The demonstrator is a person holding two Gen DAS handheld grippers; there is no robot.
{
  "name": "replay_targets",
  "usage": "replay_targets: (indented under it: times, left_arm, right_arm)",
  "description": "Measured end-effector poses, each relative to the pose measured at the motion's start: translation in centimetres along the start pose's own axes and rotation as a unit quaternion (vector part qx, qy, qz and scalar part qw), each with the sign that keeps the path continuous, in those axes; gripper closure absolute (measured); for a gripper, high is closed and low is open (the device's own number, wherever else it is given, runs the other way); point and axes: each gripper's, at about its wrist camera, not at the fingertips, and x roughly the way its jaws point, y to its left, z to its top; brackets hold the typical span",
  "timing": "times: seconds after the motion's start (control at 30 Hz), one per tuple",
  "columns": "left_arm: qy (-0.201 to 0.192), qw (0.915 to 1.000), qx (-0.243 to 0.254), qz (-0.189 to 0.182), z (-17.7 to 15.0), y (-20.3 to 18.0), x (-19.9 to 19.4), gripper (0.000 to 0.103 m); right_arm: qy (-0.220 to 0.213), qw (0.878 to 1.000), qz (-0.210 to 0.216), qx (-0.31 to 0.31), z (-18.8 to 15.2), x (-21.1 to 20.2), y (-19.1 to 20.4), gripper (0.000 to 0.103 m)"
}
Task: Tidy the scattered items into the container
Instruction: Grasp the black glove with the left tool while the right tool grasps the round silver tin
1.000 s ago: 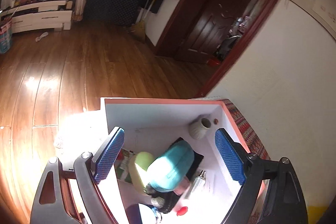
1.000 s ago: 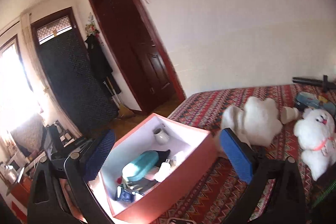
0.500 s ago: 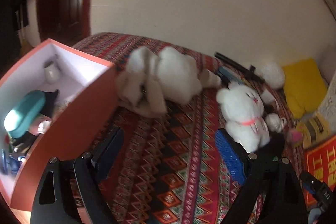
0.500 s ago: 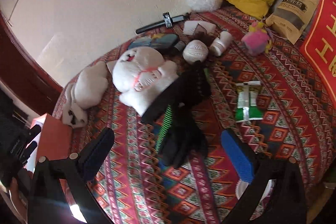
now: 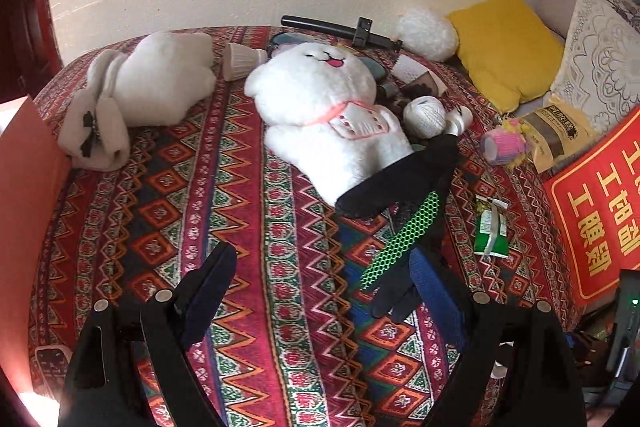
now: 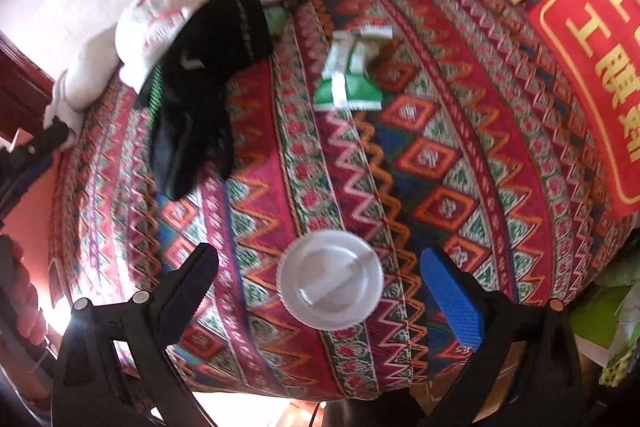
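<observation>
Reaching: both my tongs point down at the bed [image 5: 248, 211], over the scattered things, ready to pick.
Left tongs [image 5: 320, 287]: wide, nothing between the pads; bare cloth under them, the glove [image 5: 404, 187] just beside the right-hand pad.
Right tongs [image 6: 320, 291]: wide, holding nothing; the white lid [image 6: 331, 279] lies flat on the cloth between the pads, touched by neither as far as I can see.
Box [image 5: 24, 195]: orange wall at the left edge of the left view, on the bed's end, well apart from both picks.
Glove: black with a green mesh strip, draped partly over the white bear's [image 5: 324, 115] legs.
Other strays: rabbit plush [image 5: 148, 95], yarn ball [image 5: 425, 115], pink toy [image 5: 505, 146], green sachet [image 5: 491, 227], all on the cloth.
Step in hand, my judgement: right takes the lid, left takes the glove.
Lid, how: it is flat and low, so I would drop the pads to the cloth on either side of the rim and close across the widest part; a high pinch may slip off.
Glove, how: shift toward the strip, bite the thick middle, lift clear so it does not drag the bear.
Risk: catching the bedcloth in the pinch.
</observation>
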Motion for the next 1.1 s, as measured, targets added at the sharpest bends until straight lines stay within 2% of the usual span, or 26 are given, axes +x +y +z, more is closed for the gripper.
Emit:
replay_targets:
  times: [0.07, 0.13, 0.17, 0.23, 0.3, 0.43, 0.57, 0.67, 0.7, 0.73, 0.8, 0.87, 0.97, 1.1]
  left_arm:
    - [0.011, 0.9999, 0.001, -0.01, -0.1, -0.9, 0.7, 0.015]
    - [0.019, 0.9997, 0.006, -0.012, -0.4, -1.9, 1.5, 0.015]
    - [0.022, 0.9996, 0.01, -0.011, -0.4, -2.4, 1.8, 0.015]
    - [0.028, 0.9994, 0.018, -0.011, -0.5, -3.4, 2.5, 0.015]
    - [0.035, 0.9989, 0.026, -0.016, -0.4, -4.5, 3.3, 0.015]
    - [0.041, 0.9976, 0.053, -0.016, 0.1, -6.8, 5.3, 0.015]
    - [0.04, 0.9955, 0.085, 0.015, 0.7, -7.9, 7.6, 0.015]
    - [0.05, 0.9954, 0.078, 0.024, 1.1, -7.5, 9.5, 0.016]
    - [0.052, 0.9958, 0.074, 0.012, 1.1, -7.2, 9.8, 0.027]
    - [0.063, 0.995, 0.077, -0.001, 1.0, -7.1, 10.4, 0.096]
    - [0.072, 0.9947, 0.074, -0.008, 0.7, -6.7, 10.5, 0.096]
    - [0.052, 0.9956, 0.076, -0.016, 0.7, -6.7, 8.9, 0.097]
    - [0.017, 0.9973, 0.058, -0.043, 1.3, -5.9, 4.7, 0.097]
    - [-0.049, 0.9961, 0.019, -0.071, 2.5, -3.1, -3.0, 0.097]
  right_arm:
    - [0.026, 0.999, 0.024, -0.006, -0.2, 1.1, -0.3, 0.003]
    - [0.046, 0.998, 0.044, -0.018, -0.2, 2.0, -0.4, 0.016]
    - [0.052, 0.997, 0.043, -0.026, -0.2, 2.3, -0.5, 0.042]
    - [0.052, 0.996, 0.047, -0.051, -0.4, 2.4, -0.3, 0.042]
    - [0.041, 0.995, 0.069, -0.055, -0.4, 1.8, -0.8, 0.042]
    - [0.004, 0.995, 0.1, -0.025, -0.1, -0.2, -3.1, 0.042]
    - [-0.018, 0.994, 0.107, 0.009, 0.3, -1.4, -5.4, 0.042]
    - [-0.023, 0.993, 0.111, 0.026, 0.3, -1.7, -6.4, 0.042]
    - [-0.025, 0.993, 0.111, 0.03, 0.4, -1.7, -6.6, 0.042]
    - [-0.027, 0.993, 0.111, 0.034, 0.5, -1.8, -6.9, 0.042]
    - [-0.03, 0.992, 0.112, 0.041, 0.8, -1.9, -7.2, 0.042]
    - [-0.035, 0.992, 0.115, 0.047, 1.3, -2.2, -7.3, 0.042]
    - [-0.05, 0.989, 0.127, 0.05, 1.8, -2.7, -6.6, 0.042]
    - [-0.064, 0.987, 0.141, 0.037, 2.1, -3.3, -4.0, 0.042]
